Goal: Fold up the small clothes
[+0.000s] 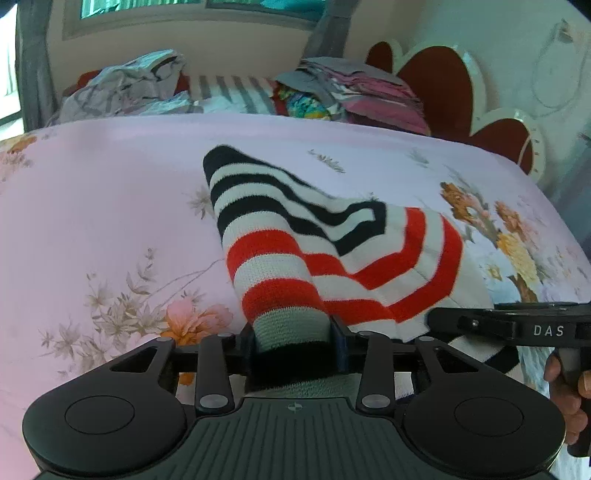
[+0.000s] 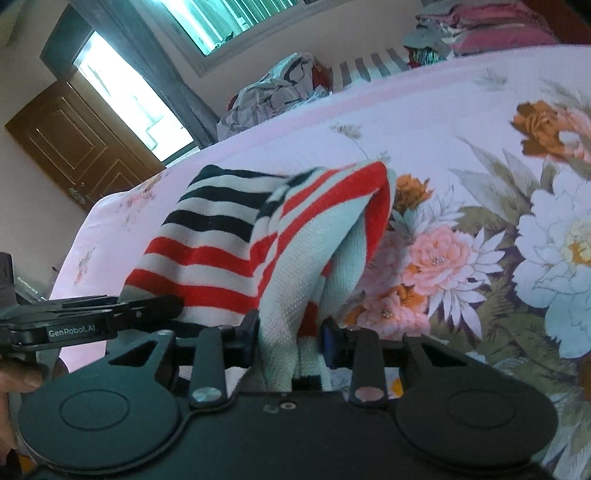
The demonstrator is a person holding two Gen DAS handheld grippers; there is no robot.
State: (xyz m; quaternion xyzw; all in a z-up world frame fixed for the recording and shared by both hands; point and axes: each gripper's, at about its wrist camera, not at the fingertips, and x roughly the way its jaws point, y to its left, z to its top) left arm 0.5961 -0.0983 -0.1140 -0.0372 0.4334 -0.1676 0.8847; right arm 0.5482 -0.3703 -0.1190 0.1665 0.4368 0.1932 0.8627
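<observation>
Striped knit garment (image 1: 295,254) is clamped by both left hand-held gripper (image 1: 295,347) and right hand-held gripper (image 2: 290,339).

A brown panelled door (image 2: 74,147) stands beside a bright curtained window (image 2: 229,22), behind the floral-sheeted bed (image 1: 92,192).

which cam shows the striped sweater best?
Left wrist: the striped sweater spreads across the bedspread, black and red bands clear, clamped in the left gripper. Right wrist shows it bunched and partly blurred, pinched in the right gripper.
</observation>
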